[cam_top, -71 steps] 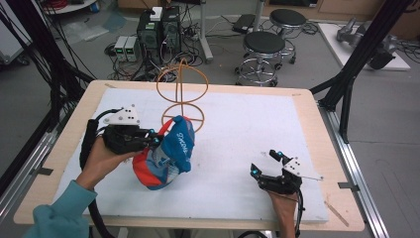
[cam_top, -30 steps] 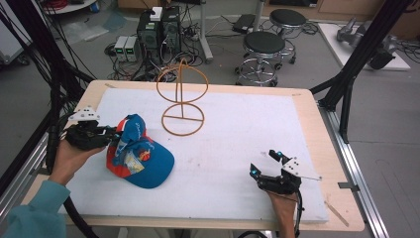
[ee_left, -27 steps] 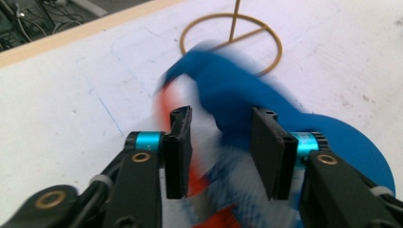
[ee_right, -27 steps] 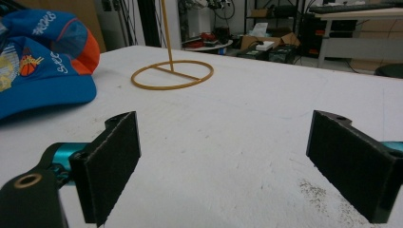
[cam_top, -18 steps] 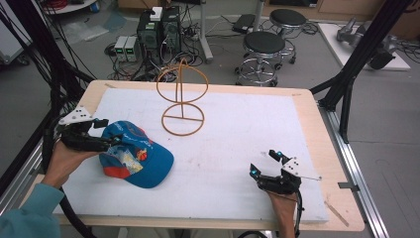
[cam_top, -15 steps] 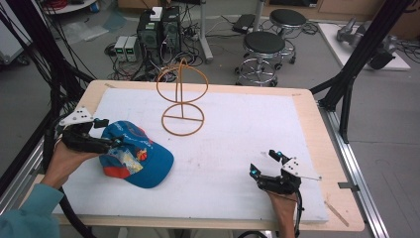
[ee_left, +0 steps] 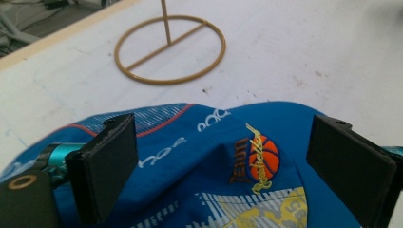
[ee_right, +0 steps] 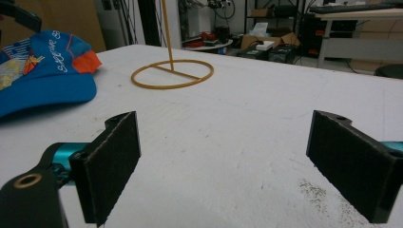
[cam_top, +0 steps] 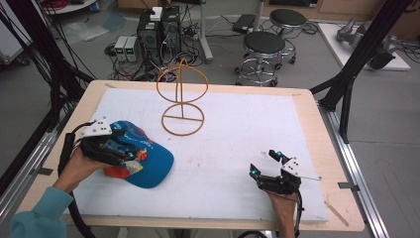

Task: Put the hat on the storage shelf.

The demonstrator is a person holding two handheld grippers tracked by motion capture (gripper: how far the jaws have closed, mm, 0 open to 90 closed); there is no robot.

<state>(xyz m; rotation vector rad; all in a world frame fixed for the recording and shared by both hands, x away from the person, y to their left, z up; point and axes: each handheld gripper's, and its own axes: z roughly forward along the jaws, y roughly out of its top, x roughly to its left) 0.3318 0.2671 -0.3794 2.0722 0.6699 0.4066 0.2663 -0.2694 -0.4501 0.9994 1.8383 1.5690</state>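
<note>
Fingers (ee_left: 111, 166) spread wide — blue cap (ee_left: 209, 161) below between, untouched.

Lab: computer towers (cam_top: 157, 30), cables, stools (cam_top: 265, 43), black rig frame.

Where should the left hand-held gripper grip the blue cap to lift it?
Probably the brim: the blue cap lies flat on the table, its brim a thin edge pointing toward the table's middle. The crown is wide and soft. The left hand-held gripper, jaws just opened above the crown, could come in low from that side.
</note>
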